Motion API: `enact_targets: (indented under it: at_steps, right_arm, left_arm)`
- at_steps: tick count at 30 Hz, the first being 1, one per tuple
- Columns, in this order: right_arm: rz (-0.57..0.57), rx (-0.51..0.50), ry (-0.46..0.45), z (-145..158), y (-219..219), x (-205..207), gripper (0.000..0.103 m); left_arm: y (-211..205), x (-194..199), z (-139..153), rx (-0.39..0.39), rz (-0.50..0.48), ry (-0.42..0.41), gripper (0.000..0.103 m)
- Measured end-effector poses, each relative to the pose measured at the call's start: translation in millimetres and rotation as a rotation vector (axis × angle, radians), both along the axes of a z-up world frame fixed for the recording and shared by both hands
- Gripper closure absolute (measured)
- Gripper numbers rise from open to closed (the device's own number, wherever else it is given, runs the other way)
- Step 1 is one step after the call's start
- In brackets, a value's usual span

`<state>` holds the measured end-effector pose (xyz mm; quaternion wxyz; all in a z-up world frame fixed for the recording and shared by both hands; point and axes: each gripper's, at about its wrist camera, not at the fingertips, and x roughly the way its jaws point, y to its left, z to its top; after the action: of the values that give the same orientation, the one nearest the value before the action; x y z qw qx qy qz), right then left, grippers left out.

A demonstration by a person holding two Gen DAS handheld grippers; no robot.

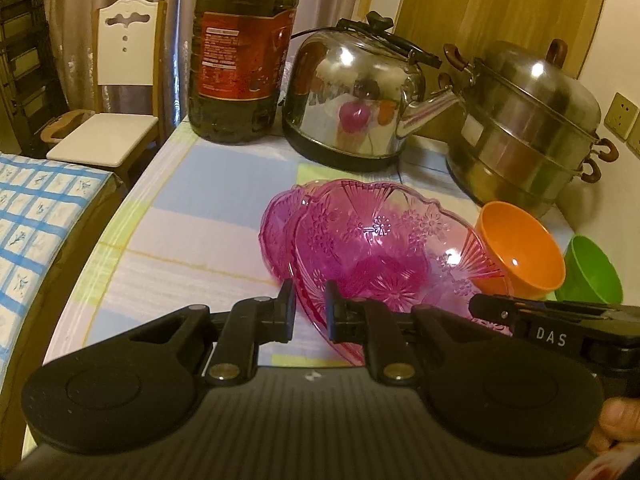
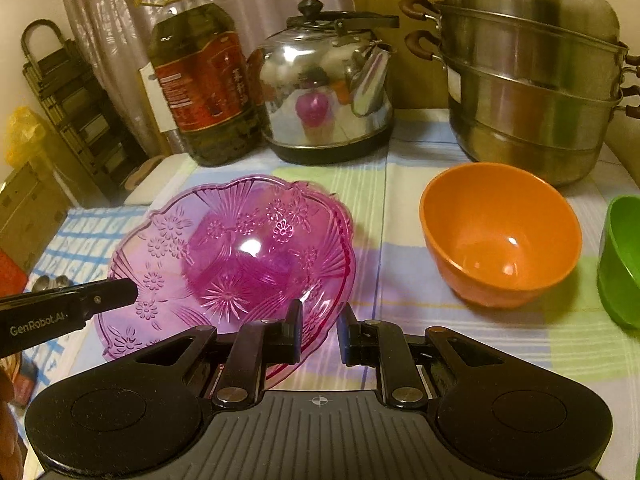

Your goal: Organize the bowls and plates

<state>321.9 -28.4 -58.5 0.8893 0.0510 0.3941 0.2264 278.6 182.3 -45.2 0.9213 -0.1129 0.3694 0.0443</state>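
Note:
A pink glass bowl (image 1: 380, 248) (image 2: 240, 240) with a flower pattern hangs tilted over the table. My left gripper (image 1: 310, 312) is shut on its near rim. My right gripper (image 2: 320, 332) is shut on the rim at the other side. Each gripper also shows at the edge of the other's view: the right gripper (image 1: 540, 314) and the left gripper (image 2: 80, 300). A second pink bowl (image 1: 276, 232) (image 2: 347, 216) lies just behind and under the held one. An orange bowl (image 1: 520, 252) (image 2: 500, 236) and a green bowl (image 1: 592, 268) (image 2: 624, 260) stand to the right.
At the back of the checked tablecloth (image 1: 192, 216) stand a big oil bottle (image 1: 240, 60), a steel kettle (image 1: 352, 96) and a stacked steel steamer pot (image 1: 528, 120). A white chair (image 1: 116, 80) stands beyond the table's left edge.

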Motion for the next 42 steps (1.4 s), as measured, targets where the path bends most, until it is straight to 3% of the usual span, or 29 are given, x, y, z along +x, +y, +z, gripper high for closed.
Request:
enact_targets:
  at_steps: [11,18,38,41,42]
  right_arm:
    - [-0.026,-0.009,-0.017,-2,17,41,0.085]
    - [-0.012,-0.051,-0.021,-18,36,67,0.085]
    - [0.024,-0.1,-0.02,-45,45,83,0.083]
    - [0.036,-0.115,-0.03,-47,48,81,0.078]
    - [0.047,-0.122,-0.036,-47,50,80,0.072]
  left_arm:
    - [15,50,-7,0.021,0.022,-0.009,0.09]
    - [26,74,-27,0.018,0.043,0.032,0.09]
    - [27,92,-48,0.037,0.037,0.073,0.09]
    - [27,92,-48,0.038,0.041,0.067,0.09]
    - [27,92,-48,0.038,0.043,0.067,0.089]
